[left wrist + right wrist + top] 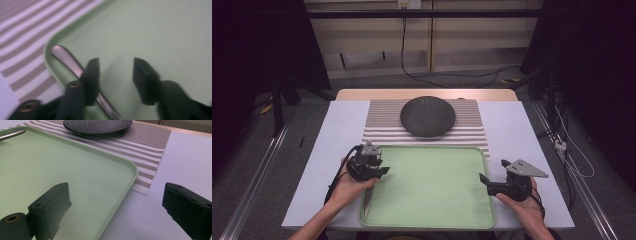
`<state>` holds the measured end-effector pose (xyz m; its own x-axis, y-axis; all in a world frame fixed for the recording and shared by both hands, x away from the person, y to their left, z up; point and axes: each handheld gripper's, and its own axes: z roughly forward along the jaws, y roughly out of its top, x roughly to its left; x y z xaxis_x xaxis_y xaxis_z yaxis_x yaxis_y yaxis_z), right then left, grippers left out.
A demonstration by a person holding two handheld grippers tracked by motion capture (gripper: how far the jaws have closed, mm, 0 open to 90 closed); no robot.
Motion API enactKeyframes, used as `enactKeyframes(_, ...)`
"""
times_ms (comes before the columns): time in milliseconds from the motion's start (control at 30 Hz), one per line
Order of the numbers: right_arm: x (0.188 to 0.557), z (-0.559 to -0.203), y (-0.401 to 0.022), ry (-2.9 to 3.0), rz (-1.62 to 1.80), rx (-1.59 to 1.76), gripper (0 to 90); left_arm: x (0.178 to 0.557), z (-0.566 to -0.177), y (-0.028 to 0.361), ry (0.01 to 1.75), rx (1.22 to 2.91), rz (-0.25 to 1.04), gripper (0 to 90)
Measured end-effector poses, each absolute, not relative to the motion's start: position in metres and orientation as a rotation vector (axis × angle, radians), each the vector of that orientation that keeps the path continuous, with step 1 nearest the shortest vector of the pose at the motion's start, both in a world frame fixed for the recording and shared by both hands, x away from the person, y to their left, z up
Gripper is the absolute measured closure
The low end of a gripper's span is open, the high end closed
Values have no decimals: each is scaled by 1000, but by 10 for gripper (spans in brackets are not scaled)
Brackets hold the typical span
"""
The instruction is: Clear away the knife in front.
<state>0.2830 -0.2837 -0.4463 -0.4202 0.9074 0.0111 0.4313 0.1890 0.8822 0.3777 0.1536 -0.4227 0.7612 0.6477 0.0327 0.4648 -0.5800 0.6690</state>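
Note:
A light green tray point(432, 185) lies at the near edge of the table. A metal utensil point(367, 202) rests inside the tray along its left rim. In the left gripper view its rounded handle point(67, 58) runs beneath my left jaw and is not between the pads. My left gripper point(384, 171) hovers over the tray's left side, its jaws point(116, 72) apart with bare tray between them. My right gripper point(492, 171) sits at the tray's right rim, open wide point(117, 202), straddling the rim with nothing held.
A dark round plate point(428, 116) stands on a striped placemat point(382, 125) behind the tray, on a white table cover point(522, 135). The plate point(97, 125) and the utensil's end point(11, 134) also appear far off in the right gripper view.

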Motion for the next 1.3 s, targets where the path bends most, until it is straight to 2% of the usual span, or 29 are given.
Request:
enactKeyframes(167, 283, -446, -284, 1940, 1177, 1248, 75, 374, -414, 155, 803, 2207, 397, 208)
enactKeyframes(300, 285, -447, -284, 1936, 1175, 1254, 75, 370, -405, 156, 813, 2207, 384, 64)
enactKeyframes(433, 285, -446, -283, 1939, 1177, 1251, 75, 362, -398, 166, 795, 2154, 426, 64)
enactKeyframes(533, 285, -447, -284, 1938, 1179, 1251, 75, 358, -397, 174, 860, 2096, 473, 65)
enactKeyframes(800, 285, -447, -284, 1933, 1179, 1258, 75, 345, -409, 193, 915, 2095, 485, 63)
enactKeyframes(1000, 286, -447, -283, 1932, 1178, 1261, 75, 337, -420, 210, 970, 2029, 462, 61)
enactKeyframes(1300, 286, -447, -284, 1927, 1183, 1263, 75, 333, -423, 214, 968, 1978, 503, 68)
